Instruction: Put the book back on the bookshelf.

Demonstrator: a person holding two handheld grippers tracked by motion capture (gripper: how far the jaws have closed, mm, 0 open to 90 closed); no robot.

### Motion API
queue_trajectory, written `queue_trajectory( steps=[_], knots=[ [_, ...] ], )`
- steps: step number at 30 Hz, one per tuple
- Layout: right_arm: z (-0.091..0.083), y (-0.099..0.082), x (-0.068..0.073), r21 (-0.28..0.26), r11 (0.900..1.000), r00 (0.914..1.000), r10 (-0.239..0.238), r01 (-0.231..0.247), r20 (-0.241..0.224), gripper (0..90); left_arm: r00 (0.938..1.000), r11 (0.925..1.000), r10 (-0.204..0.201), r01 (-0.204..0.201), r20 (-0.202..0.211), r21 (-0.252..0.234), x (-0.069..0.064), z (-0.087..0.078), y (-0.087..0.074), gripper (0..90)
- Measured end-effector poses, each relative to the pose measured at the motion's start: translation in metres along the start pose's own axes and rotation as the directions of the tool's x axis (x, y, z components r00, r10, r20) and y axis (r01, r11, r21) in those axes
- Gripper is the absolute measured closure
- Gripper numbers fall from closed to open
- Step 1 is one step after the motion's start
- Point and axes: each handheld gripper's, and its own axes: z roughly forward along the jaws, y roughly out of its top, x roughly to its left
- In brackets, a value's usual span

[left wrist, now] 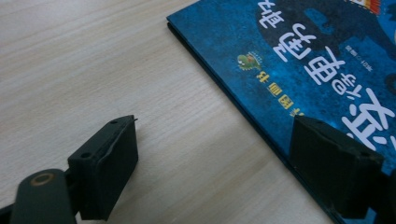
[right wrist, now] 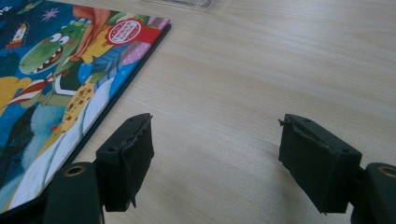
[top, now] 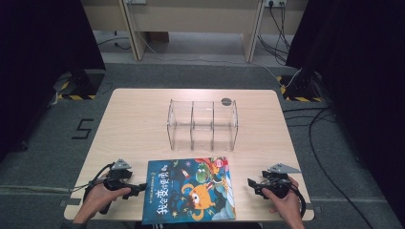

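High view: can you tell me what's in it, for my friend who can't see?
A colourful picture book lies flat at the near edge of a light wooden table, between a person's two hands. Each hand holds open black tongs, the left tongs and the right tongs, both empty. Behind the book stands a clear three-part organizer.

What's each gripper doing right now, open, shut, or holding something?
Left gripper: open, holding nothing; one jaw sits over the picture book's edge.
Right gripper: open, holding nothing, over bare table beside the book.
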Motion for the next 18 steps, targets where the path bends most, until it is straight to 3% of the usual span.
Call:
queue_trajectory(
  steps=[3,9,17,18],
  knots=[
    [0.000,0.001,0.000,-0.008,1.0000,1.0000,0.002,-0.002,-0.002,26.6,0.9997,1.0000,-0.008,0.007,0.024,0.004,-0.003,-0.001,0.001,22.5],
    [0.001,0.000,0.002,0.000,1.0000,0.9999,0.005,-0.005,-0.010,26.6,0.9989,1.0000,0.004,-0.004,0.047,0.006,-0.012,0.002,0.002,24.0],
    [0.002,0.001,0.004,0.006,1.0000,0.9997,-0.003,0.003,-0.025,26.7,0.9955,0.9985,0.053,-0.054,0.079,0.004,-0.034,0.011,0.007,27.6],
    [0.002,0.001,0.004,0.006,1.0000,0.9996,0.002,-0.002,-0.027,26.7,0.9960,0.9974,0.070,-0.071,0.056,0.012,-0.038,0.012,0.009,27.3]
  ],
)
